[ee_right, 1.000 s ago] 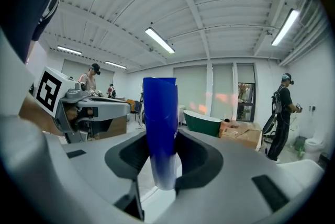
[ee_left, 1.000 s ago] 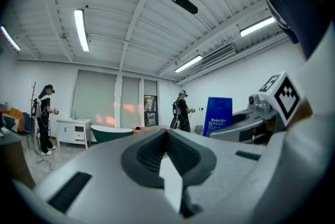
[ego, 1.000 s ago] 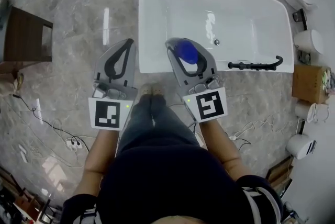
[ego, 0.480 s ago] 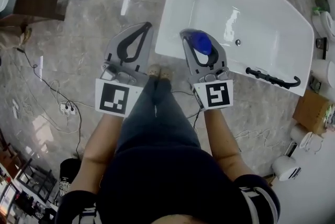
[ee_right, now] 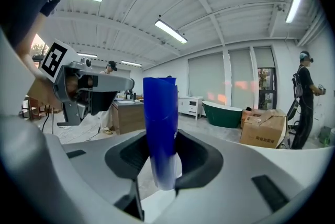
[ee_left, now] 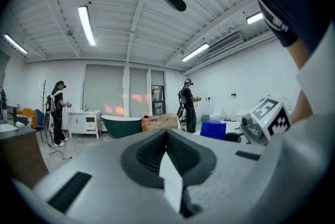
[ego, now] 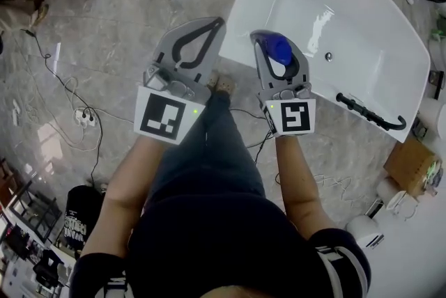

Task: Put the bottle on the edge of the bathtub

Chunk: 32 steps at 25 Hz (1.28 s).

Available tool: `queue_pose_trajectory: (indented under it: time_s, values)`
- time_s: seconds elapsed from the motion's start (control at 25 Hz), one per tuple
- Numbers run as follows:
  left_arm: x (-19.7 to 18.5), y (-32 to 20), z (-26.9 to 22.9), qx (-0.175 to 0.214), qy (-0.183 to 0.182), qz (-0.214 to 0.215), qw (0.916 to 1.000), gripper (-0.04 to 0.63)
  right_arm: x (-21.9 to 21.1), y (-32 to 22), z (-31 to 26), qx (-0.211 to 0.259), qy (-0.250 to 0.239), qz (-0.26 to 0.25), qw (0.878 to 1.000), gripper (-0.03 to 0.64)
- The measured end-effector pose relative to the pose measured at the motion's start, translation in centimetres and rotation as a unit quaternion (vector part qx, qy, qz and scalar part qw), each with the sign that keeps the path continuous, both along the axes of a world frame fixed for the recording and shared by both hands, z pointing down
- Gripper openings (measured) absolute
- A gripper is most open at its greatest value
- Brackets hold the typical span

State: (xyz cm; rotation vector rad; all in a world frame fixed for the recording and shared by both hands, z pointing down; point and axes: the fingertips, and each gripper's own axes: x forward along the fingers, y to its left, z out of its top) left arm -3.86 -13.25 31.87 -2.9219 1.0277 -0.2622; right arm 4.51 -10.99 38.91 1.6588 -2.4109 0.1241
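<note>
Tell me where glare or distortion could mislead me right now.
Head view: glare streaks the floor and the tub basin. Right gripper view: fisheye bend, dark corners, bottle sharp. Left gripper view: same bend, ceiling light blown out.

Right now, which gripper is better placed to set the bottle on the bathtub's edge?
Right. The right gripper is shut on the blue bottle, over the white bathtub at its near rim. The left gripper is shut on nothing, over the floor beside the tub.
</note>
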Motion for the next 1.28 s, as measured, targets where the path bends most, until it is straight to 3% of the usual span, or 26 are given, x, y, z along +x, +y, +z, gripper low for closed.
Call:
queue_pose_trajectory:
  time_s: [0.48,1.28]
  values:
    - [0.0,-0.3,3.7,-0.026,-0.009,-0.002,0.9996,0.002,-1.7,-0.3,6.0,-0.022,0.005,-0.035,0.999,0.164]
    - [1.6,-1.2,9.3,-0.052,-0.014,-0.002,0.9985,0.002,-2.2,-0.7,15.7,-0.071,-0.002,-0.034,0.997,0.164]
